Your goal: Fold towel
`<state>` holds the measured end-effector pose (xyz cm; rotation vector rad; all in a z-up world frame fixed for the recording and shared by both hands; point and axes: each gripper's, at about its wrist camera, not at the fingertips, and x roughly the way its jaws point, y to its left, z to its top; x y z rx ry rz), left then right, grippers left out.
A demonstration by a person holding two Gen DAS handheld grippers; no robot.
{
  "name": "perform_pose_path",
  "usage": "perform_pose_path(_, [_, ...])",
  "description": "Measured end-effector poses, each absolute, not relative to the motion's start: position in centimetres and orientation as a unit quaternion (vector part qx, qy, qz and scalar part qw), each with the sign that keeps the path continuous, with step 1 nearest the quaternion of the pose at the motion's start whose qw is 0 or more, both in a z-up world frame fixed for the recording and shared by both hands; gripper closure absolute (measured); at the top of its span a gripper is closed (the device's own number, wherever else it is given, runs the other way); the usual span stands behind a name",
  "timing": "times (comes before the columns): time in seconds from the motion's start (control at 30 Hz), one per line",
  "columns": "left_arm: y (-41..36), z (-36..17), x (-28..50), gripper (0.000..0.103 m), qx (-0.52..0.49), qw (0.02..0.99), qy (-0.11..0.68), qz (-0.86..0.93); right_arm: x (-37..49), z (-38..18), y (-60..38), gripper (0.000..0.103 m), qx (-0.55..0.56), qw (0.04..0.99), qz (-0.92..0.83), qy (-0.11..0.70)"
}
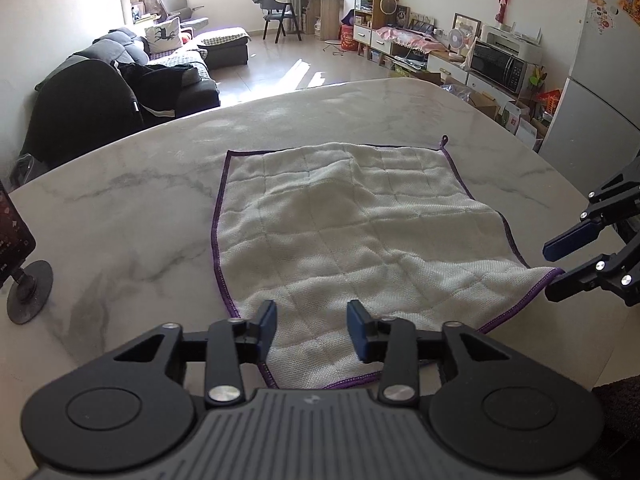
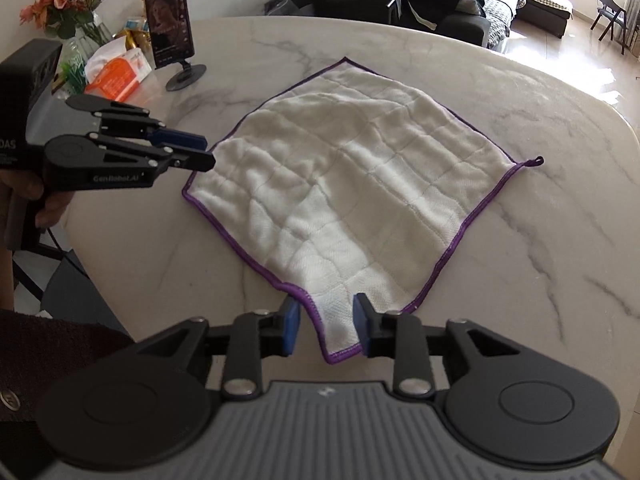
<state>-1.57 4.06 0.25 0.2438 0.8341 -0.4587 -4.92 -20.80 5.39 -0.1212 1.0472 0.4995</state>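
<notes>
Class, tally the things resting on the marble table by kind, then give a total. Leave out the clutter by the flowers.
Towel: 1
Phone on stand: 1
Total: 2

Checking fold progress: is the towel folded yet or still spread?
Spread: the towel lies in a single layer on the table, all four purple-edged corners showing, none folded over.
</notes>
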Motion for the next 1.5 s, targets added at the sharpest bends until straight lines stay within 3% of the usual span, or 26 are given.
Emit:
perform_pose_path(0.13, [3.9, 0.7, 0.1, 0.040, 0.125, 0.881, 0.403, -0.214, -3.9, 5.5, -21.6, 0.046, -0.049, 0.837, 0.221, 0.497])
perform_pose_path(0.3, [3.6, 0.5, 2.0, 0.031, 0.139, 0.873, 0.417, -0.210, -3.4, 5.7, -21.9, 0.021, -0.050, 0.833, 0.231, 0.500])
perform_pose_path(0.47, [3.3, 0.4, 4.0, 0.027, 0.157, 0.868, 0.424, -0.206, -3.3, 6.2, -22.2, 0.010, -0.072, 0.839, 0.229, 0.489])
perform_pose_path(0.83, [2.8, -0.1, 10.2, 0.025, 0.149, 0.852, 0.460, -0.203, 1.7, 5.1, -25.5, 0.010, -0.010, 0.845, 0.176, 0.504])
perform_pose_path(1.3, [2.5, -1.7, 17.3, 0.025, 0.122, 0.846, 0.487, -0.178, 7.7, 2.6, -26.7, 0.020, 0.021, 0.838, 0.127, 0.531])
perform_pose_path(1.5, [2.0, -2.0, 19.6, 0.035, 0.110, 0.847, 0.490, -0.174, 10.3, 1.4, -27.1, 0.026, 0.033, 0.834, 0.108, 0.540])
